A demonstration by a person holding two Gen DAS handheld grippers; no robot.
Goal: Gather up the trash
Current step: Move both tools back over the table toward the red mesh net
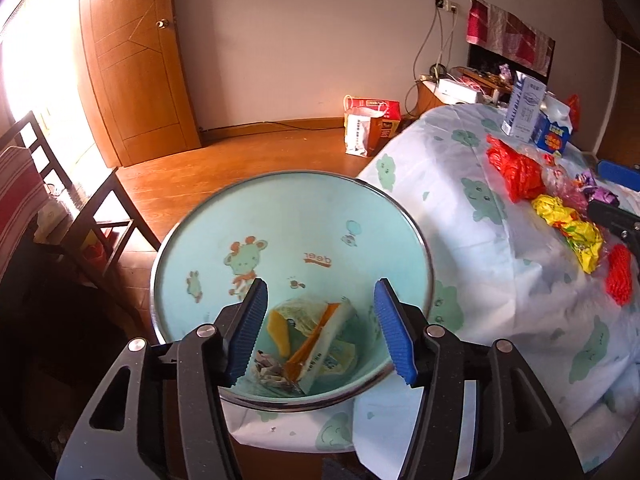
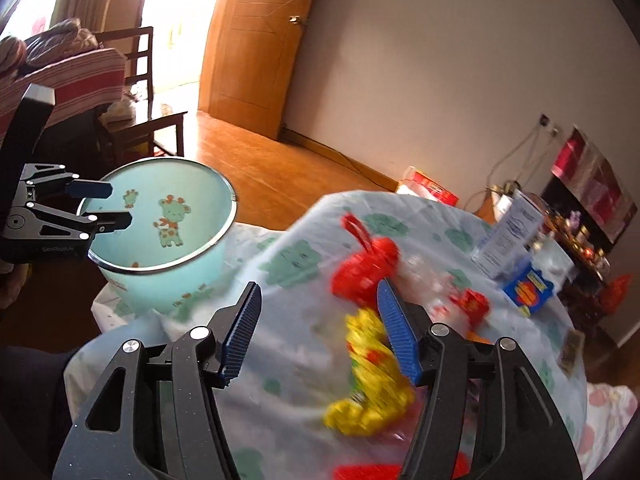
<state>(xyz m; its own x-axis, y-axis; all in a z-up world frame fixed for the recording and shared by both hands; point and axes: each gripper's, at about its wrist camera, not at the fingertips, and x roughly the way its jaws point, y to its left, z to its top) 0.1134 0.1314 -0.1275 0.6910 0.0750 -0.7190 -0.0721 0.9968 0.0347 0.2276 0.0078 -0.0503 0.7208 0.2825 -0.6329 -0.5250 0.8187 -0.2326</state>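
Surface: round table (image 1: pixel 500 240) under a white cloth printed with green clouds; wood-plank floor, cream wall, closed wooden door (image 1: pixel 136 60) with a round knob; dark chair (image 2: pixel 140 92) near a sunlit opening; red and white paper bags (image 1: pixel 370 128) on the floor by the wall.

Trash bin (image 1: pixel 280 220), pale teal with a metal rim, stands at the table edge, mouth up; inside wall shows a giraffe cartoon and the word "deer", read upside down from the left wrist; crumpled wrappers and a carton (image 1: pixel 316 344) lie at its bottom.

Trash on the cloth: crumpled yellow wrapper (image 2: pixel 368 380), long axis running away from the right wrist camera; red plastic bag (image 2: pixel 368 268) beyond it, handle loop pointing away; blurred. Tall white carton (image 1: pixel 524 108) upright, print too small to read; blue box (image 1: pixel 554 136) beside it.

Left gripper (image 1: pixel 320 332) above the bin mouth, jaws parted, holding nothing; right gripper (image 2: pixel 320 336) over the cloth, jaws parted, yellow wrapper just beyond its right finger, not clamped.
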